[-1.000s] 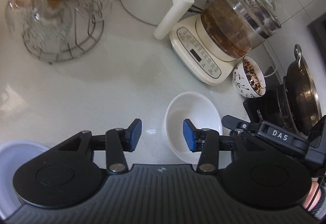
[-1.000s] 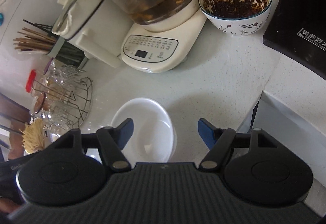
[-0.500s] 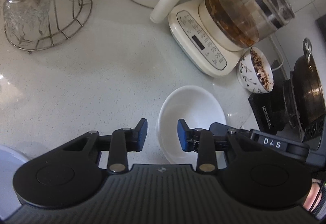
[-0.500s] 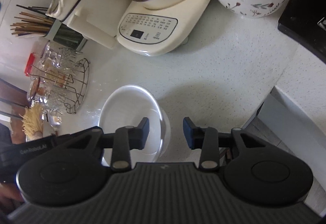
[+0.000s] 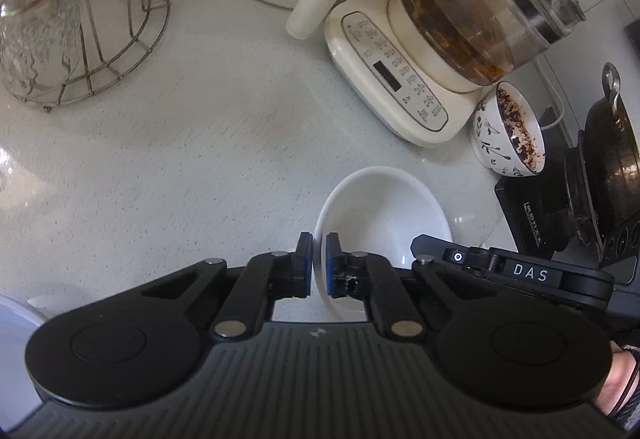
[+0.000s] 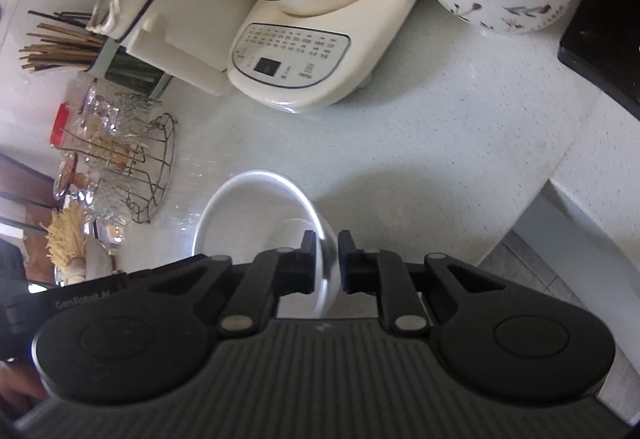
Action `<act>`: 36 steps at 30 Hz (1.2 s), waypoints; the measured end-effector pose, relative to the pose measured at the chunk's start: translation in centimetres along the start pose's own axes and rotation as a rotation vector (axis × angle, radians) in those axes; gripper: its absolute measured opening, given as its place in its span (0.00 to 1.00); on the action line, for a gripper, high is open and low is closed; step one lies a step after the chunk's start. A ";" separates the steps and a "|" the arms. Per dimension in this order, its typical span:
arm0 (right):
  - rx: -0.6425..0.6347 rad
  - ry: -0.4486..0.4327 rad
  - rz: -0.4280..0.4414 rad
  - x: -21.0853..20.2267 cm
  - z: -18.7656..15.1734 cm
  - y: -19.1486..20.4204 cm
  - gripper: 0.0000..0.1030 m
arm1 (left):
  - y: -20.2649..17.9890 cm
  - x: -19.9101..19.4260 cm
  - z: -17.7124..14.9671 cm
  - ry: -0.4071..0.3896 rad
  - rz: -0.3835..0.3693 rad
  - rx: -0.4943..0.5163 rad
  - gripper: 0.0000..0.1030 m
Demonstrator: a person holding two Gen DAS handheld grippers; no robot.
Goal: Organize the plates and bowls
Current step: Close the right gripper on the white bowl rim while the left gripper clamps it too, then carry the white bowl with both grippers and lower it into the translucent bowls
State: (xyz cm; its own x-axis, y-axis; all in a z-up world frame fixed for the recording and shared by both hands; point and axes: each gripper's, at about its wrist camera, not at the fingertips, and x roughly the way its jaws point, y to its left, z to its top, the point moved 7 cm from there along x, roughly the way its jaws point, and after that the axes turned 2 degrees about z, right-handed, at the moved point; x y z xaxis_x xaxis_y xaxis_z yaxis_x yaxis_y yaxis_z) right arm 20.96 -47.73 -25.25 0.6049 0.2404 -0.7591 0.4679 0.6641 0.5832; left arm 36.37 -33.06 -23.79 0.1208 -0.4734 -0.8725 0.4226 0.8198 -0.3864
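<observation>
White bowl (image 5: 380, 211) on the counter (image 5: 200, 143), in front of the kettle base (image 5: 396, 87) and beside the patterned bowl (image 5: 508, 131). Left gripper (image 5: 319, 267) is clamped on the bowl's near-left rim; right gripper (image 6: 327, 263) is clamped on the opposite rim wall, one pad inside and one outside each. The bowl looks like glazed ceramic: stiff, smooth, probably slippery and breakable, so the rim is the sensible hold. A wire rack (image 5: 100, 51) of glasses stands well apart.

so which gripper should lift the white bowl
Either, really: both grip it. The left gripper pinches the white bowl at one rim, the right gripper at the opposite rim. A two-handed lift looks steadiest.
</observation>
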 end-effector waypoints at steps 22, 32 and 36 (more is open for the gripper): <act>-0.100 -0.070 0.056 -2.3 0.0 5.0 0.13 | 1.7 -5.8 -0.5 -0.078 0.013 -0.031 0.07; -0.141 -0.072 0.092 -3.1 -1.3 8.5 0.13 | 3.7 -9.6 -1.4 -0.106 0.035 -0.061 0.07; -0.155 -0.072 0.106 -3.5 -1.9 9.8 0.13 | 4.4 -11.0 -1.9 -0.120 0.037 -0.075 0.07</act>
State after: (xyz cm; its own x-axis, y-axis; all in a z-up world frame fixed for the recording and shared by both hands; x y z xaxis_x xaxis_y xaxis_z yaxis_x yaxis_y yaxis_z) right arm 22.24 -40.70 -17.39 0.6926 0.2673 -0.6700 0.2977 0.7401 0.6031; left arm 35.19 -23.60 -16.44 0.2437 -0.4742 -0.8460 0.3480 0.8570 -0.3801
